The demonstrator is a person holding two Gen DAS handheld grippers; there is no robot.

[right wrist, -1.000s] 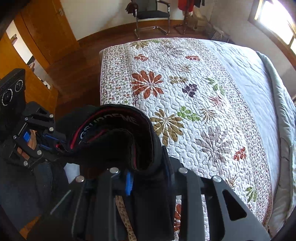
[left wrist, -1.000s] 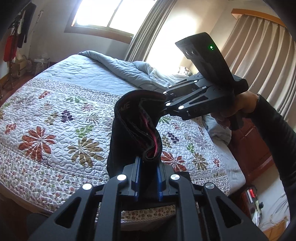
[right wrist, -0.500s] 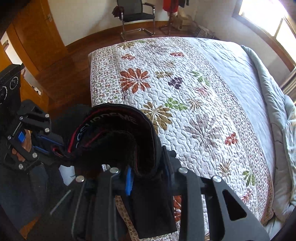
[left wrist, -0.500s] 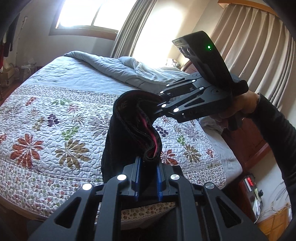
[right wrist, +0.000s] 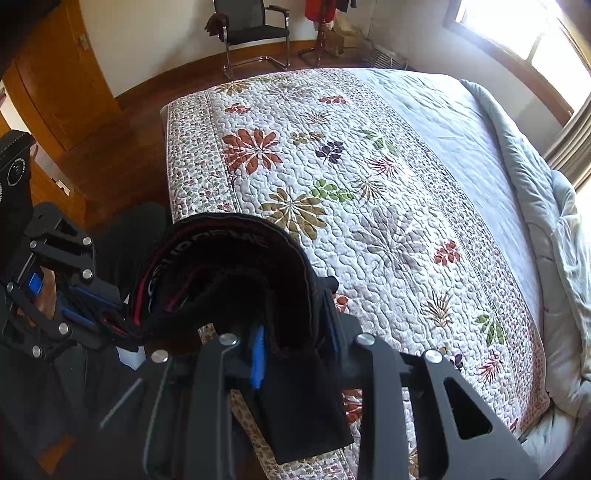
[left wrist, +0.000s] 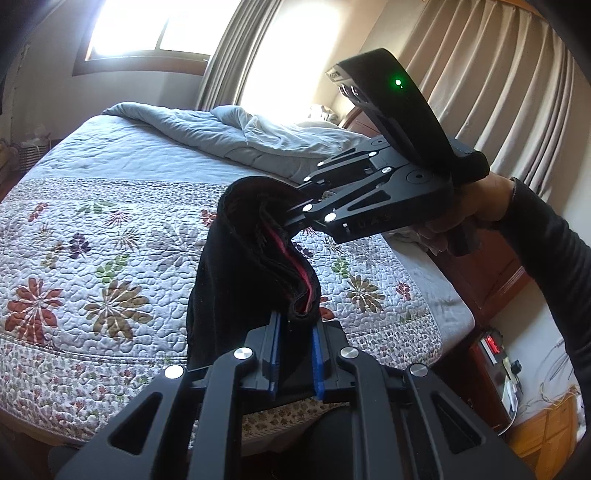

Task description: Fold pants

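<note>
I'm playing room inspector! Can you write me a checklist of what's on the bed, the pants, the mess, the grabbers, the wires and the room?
Surface: bed with a flowered quilt; nothing lies on the flowered part.
Job's things: black pants held up over the bed edge by the waistband, not yet laid flat.
Clutter: grey duvet bunched at the far end.
Grippers: left gripper and right gripper each shut on the waistband.
Cables: loose wires by the bedside unit.
Surroundings: chair, door, window, curtains, wood floor.
</note>
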